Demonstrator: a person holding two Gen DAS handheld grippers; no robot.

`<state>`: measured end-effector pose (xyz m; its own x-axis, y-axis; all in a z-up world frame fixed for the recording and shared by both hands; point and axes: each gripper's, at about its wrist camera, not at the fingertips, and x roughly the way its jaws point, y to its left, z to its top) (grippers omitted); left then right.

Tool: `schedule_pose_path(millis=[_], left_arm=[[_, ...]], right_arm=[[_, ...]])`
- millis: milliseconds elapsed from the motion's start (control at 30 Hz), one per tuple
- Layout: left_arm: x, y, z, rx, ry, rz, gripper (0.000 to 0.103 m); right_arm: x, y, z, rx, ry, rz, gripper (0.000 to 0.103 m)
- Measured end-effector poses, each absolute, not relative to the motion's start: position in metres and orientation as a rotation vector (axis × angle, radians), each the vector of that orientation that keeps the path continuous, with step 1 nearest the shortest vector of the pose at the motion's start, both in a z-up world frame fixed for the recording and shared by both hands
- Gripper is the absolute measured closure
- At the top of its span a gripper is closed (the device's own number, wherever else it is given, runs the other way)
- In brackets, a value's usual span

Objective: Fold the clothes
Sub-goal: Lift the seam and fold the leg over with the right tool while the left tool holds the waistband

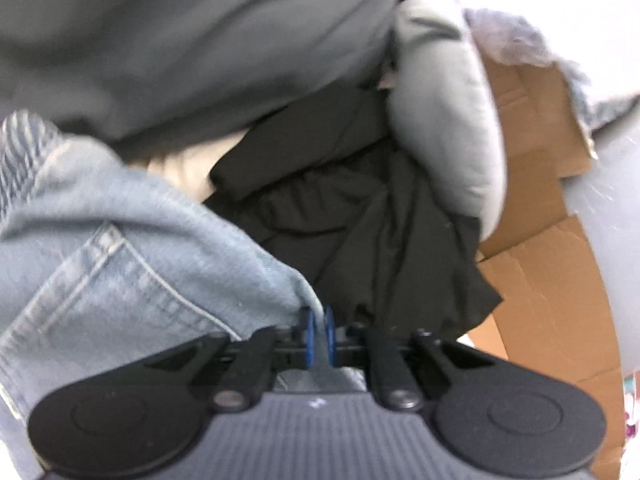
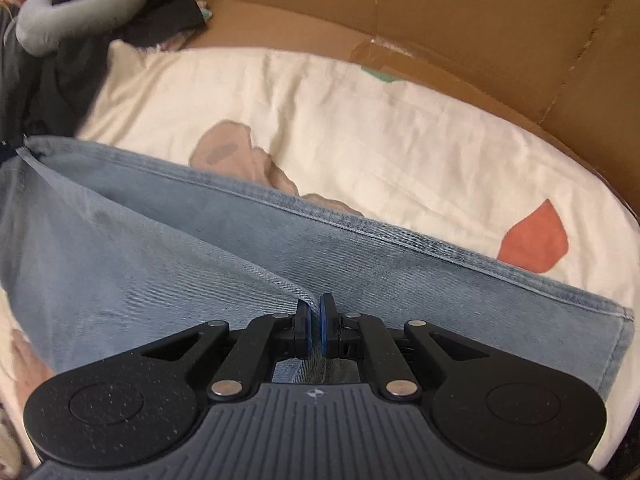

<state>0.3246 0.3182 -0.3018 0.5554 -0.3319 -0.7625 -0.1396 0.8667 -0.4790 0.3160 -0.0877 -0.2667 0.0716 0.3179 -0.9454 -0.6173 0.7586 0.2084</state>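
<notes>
The left gripper (image 1: 319,326) points forward and slightly down over a heap of clothes, its blue pads (image 1: 307,330) drawn close together and pinching a fold of the jeans (image 1: 120,264). The denim rises from the pads and spreads away to the left, showing a stitched pocket. Just beyond the pads lies a black garment (image 1: 360,208), crumpled; a grey garment (image 1: 180,40) fills the upper part of the left wrist view, and a pale grey roll (image 1: 448,120) stands to the right, against cardboard (image 1: 536,152).

The right gripper (image 2: 315,326) points low along the bed, its fingers likewise narrow and clamped on a denim edge. From the pinch, the jeans (image 2: 200,232) stretch leftward and forward as two long flat panels, a seam running diagonally and a hem at the right. They lie on a cream sheet (image 2: 320,100) printed with tan and red shapes. A cardboard wall (image 2: 440,12) borders the sheet on the far side.
</notes>
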Motion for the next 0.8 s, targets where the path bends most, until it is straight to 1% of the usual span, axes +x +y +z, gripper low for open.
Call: schedule_pose_path(millis=[100, 200, 433, 567, 600, 633, 700, 733, 767, 800], left_arm=[[0.325, 0.315, -0.292, -0.5, 0.971, -0.144, 0.097], [0.33, 0.314, -0.294, -0.5, 0.978, -0.132, 0.096], [0.346, 0.3, -0.311, -0.475, 0.996, -0.086, 0.096], [0.354, 0.294, -0.318, -0.452, 1.018, -0.074, 0.094], [0.355, 0.293, -0.32, -0.446, 1.024, -0.071, 0.093], [0.357, 0.291, -0.322, -0.441, 1.029, -0.068, 0.09], [0.361, 0.288, -0.325, -0.429, 1.04, -0.062, 0.09], [0.363, 0.286, -0.327, -0.423, 1.046, -0.059, 0.088], [0.361, 0.286, -0.325, -0.413, 1.044, -0.066, 0.087], [0.359, 0.285, -0.322, -0.399, 1.042, -0.074, 0.083]], right_arm=[[0.318, -0.091, -0.248, -0.249, 1.305, 0.724, 0.102], [0.322, -0.089, -0.241, -0.248, 1.287, 0.731, 0.102], [0.351, -0.068, -0.267, -0.288, 1.305, 0.691, 0.102], [0.37, -0.06, -0.299, -0.282, 1.375, 0.641, 0.1], [0.372, -0.059, -0.309, -0.285, 1.393, 0.62, 0.097], [0.373, -0.058, -0.318, -0.292, 1.409, 0.594, 0.084], [0.373, -0.058, -0.328, -0.305, 1.427, 0.559, 0.081], [0.373, -0.058, -0.329, -0.308, 1.431, 0.55, 0.078], [0.372, -0.059, -0.327, -0.31, 1.429, 0.544, 0.074], [0.371, -0.061, -0.324, -0.314, 1.426, 0.536, 0.064]])
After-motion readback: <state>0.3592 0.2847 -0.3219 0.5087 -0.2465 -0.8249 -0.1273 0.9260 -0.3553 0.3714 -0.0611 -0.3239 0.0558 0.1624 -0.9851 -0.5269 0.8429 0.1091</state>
